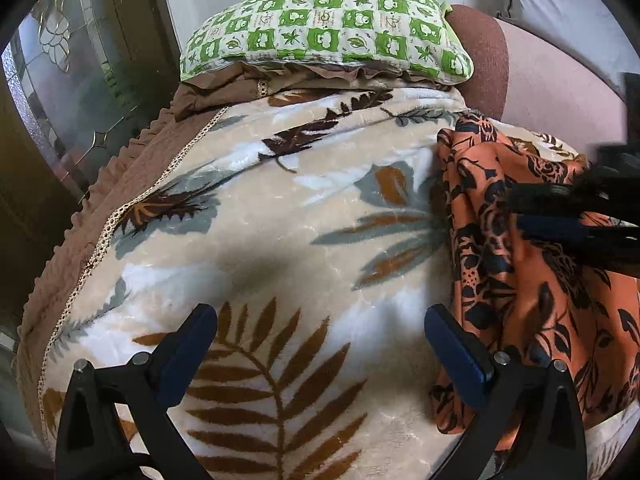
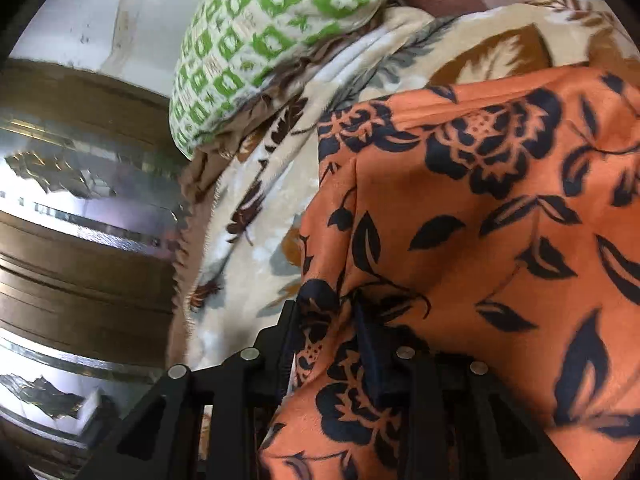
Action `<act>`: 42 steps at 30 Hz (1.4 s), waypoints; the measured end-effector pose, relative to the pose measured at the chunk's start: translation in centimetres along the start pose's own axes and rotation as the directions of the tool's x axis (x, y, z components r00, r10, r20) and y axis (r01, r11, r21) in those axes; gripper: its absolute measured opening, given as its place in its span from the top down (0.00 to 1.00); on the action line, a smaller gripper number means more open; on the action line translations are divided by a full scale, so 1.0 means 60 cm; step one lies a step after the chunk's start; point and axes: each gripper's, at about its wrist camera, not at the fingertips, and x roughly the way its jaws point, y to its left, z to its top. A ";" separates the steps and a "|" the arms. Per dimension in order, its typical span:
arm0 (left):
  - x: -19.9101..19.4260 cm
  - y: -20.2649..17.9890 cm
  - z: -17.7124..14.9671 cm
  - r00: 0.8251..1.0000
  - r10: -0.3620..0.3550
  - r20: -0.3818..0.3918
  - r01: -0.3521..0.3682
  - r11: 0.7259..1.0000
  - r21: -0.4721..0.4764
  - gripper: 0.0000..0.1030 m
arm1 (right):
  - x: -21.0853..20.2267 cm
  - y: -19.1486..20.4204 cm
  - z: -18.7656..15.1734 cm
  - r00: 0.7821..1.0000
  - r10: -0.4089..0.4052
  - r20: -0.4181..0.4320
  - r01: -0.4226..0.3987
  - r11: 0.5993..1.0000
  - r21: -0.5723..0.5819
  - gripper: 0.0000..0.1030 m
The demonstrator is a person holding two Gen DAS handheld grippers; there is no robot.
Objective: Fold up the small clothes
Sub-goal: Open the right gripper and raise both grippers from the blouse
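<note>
Well, the left gripper (image 1: 320,344) hung with its blue-padded fingers (image 1: 188,356) spread wide over the cream fleece blanket printed with brown and grey leaves (image 1: 280,220), gripping nothing. The right gripper (image 2: 326,320) had its fingers drawn narrow, pinched on a fold of the orange satin garment with dark navy flowers (image 2: 480,220), which lay bunched on the blanket's right side, just beside the left gripper. Beyond sat a green-and-white checked pillow (image 1: 328,28), with a patterned glass door (image 1: 60,80) to the left.
</note>
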 end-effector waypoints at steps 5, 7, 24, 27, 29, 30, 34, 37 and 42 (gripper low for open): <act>-0.053 -0.011 0.004 0.988 -0.074 0.133 0.077 0.997 -0.015 0.00 | -0.176 -0.008 -0.091 0.991 -0.047 0.124 0.056 0.996 -0.071 0.68; -0.077 -0.023 0.002 0.978 -0.110 0.176 0.112 0.994 0.002 0.00 | -0.239 -0.017 -0.133 0.981 -0.100 0.169 0.117 0.989 -0.095 0.68; -0.278 -0.126 -0.138 0.929 -0.243 0.278 0.212 0.967 0.138 0.00 | -0.442 -0.235 -0.402 0.891 -0.055 0.450 -0.013 0.989 0.147 0.31; -0.312 -0.142 -0.141 0.934 -0.225 0.278 0.190 0.971 0.148 0.00 | -0.458 -0.226 -0.412 0.875 -0.045 0.483 -0.013 0.993 0.116 0.31; -0.339 -0.152 -0.141 0.931 -0.224 0.287 0.186 0.971 0.152 0.00 | -0.463 -0.227 -0.420 0.874 -0.015 0.486 -0.046 0.993 0.113 0.31; -0.350 -0.156 -0.142 0.930 -0.220 0.294 0.181 0.971 0.153 0.00 | -0.464 -0.226 -0.423 0.876 -0.013 0.483 -0.045 0.993 0.108 0.31; -0.391 -0.185 -0.141 0.930 -0.208 0.303 0.154 0.969 0.192 0.00 | -0.473 -0.217 -0.435 0.867 0.006 0.498 -0.052 0.996 0.078 0.31; -0.435 -0.208 -0.145 0.916 -0.195 0.350 0.117 0.965 0.233 0.00 | -0.484 -0.211 -0.443 0.856 0.034 0.517 -0.074 0.996 0.056 0.31; -0.478 -0.224 -0.156 0.897 -0.204 0.393 0.095 0.955 0.280 0.00 | -0.489 -0.208 -0.442 0.856 0.066 0.513 -0.103 0.994 0.044 0.31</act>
